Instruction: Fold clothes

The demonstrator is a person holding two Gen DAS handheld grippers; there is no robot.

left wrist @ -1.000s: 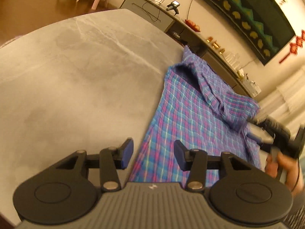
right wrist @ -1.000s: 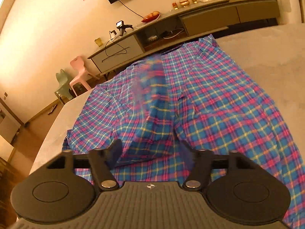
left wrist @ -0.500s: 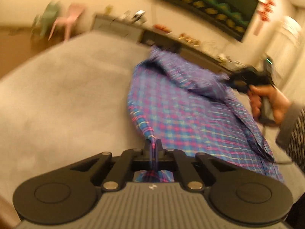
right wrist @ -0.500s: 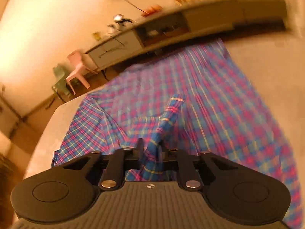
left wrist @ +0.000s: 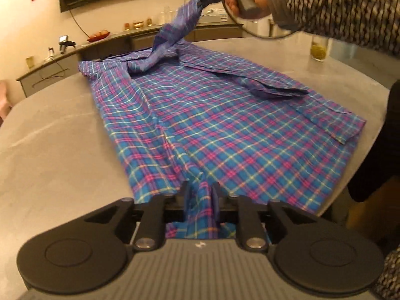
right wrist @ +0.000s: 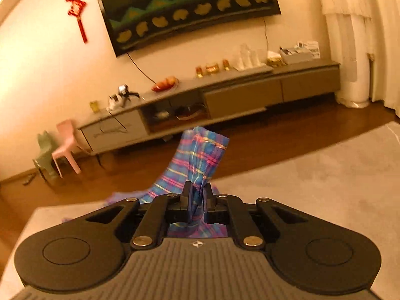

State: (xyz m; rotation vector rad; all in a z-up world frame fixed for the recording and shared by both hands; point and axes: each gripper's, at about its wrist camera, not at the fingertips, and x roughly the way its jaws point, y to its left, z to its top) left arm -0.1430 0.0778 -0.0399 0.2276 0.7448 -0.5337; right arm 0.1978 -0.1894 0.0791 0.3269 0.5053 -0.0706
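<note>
Shirt (left wrist: 225,130): thin woven plaid cloth, matt, soft creases. Counter (left wrist: 55,150): smooth grey stone-look top, faint veining, low sheen. Left tongs (left wrist: 201,197): matt black plastic, bright metal pivot pins, ribbed grey housing. Sleeve (left wrist: 337,7): coarse knit, speckled black and white.

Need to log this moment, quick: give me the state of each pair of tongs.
Left tongs: closed on the near hem of the plaid shirt.
Right tongs: closed on a sleeve end of the same shirt, lifted above the table.
</note>
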